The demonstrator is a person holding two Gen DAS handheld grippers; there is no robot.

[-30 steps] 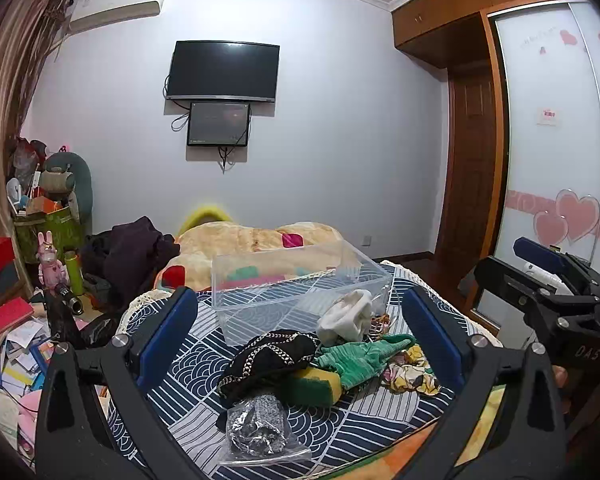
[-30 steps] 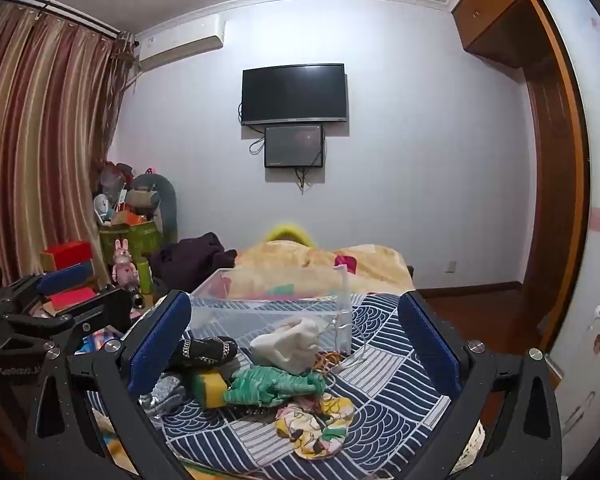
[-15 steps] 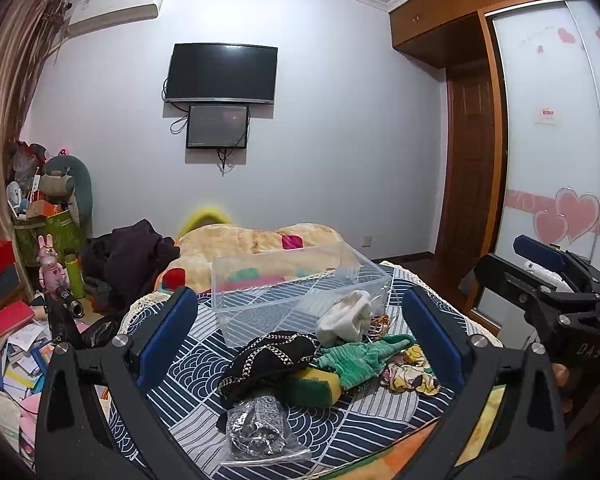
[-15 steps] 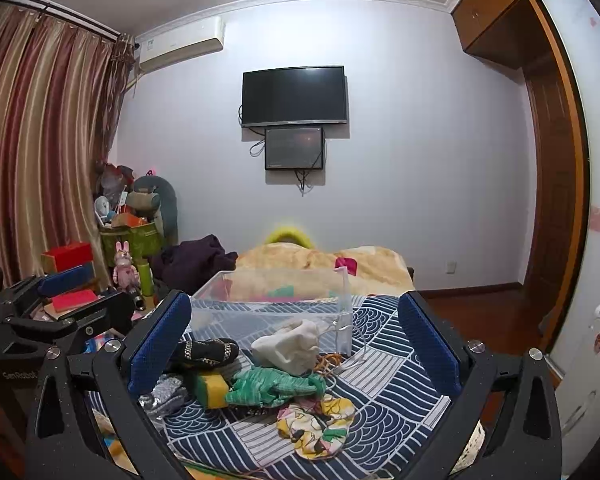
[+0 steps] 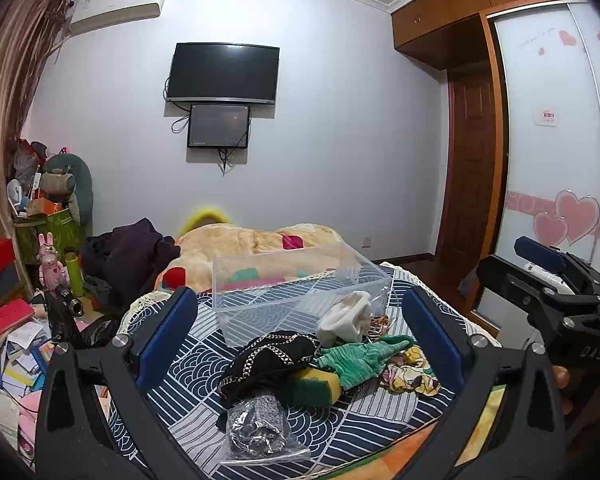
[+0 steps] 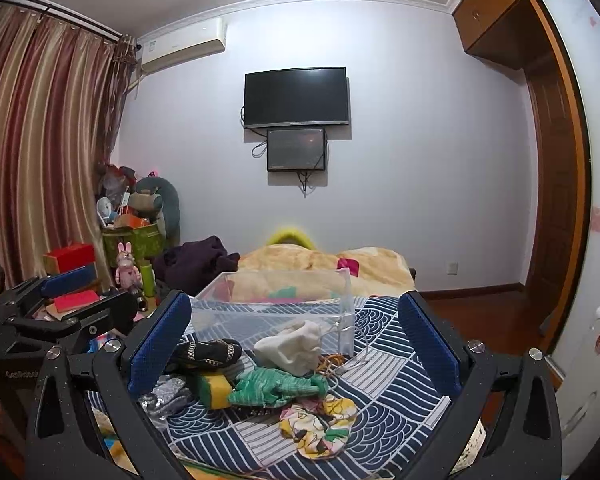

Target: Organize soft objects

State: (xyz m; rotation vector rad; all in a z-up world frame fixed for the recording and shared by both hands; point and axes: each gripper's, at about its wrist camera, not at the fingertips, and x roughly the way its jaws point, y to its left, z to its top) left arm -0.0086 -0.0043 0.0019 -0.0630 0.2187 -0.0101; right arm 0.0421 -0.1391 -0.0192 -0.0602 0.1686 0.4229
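A pile of soft things lies on the blue patterned cloth [image 5: 340,432]: a black cloth with gold trim [image 5: 270,356], a yellow-green sponge [image 5: 314,384], a green glove [image 5: 360,360], a white sock [image 5: 346,316], a yellow floral scrunchie [image 5: 412,376] and a bagged grey item [image 5: 256,428]. A clear plastic box [image 5: 300,288] stands behind them. My left gripper [image 5: 300,344] is open and empty, held back from the pile. My right gripper [image 6: 296,344] is open and empty, also short of the pile; the sock [image 6: 292,346], glove [image 6: 278,388] and scrunchie [image 6: 320,424] show between its fingers.
A beige blanket [image 5: 256,240] and dark clothes [image 5: 130,254] lie beyond the box. Boxes, toys and books [image 5: 8,320] crowd the floor at the left. A wardrobe [image 5: 552,160] and door stand at the right. The right gripper [image 5: 556,292] shows at the left view's right edge.
Both views have shifted slightly; the grippers stay open and nothing on the bed has moved.
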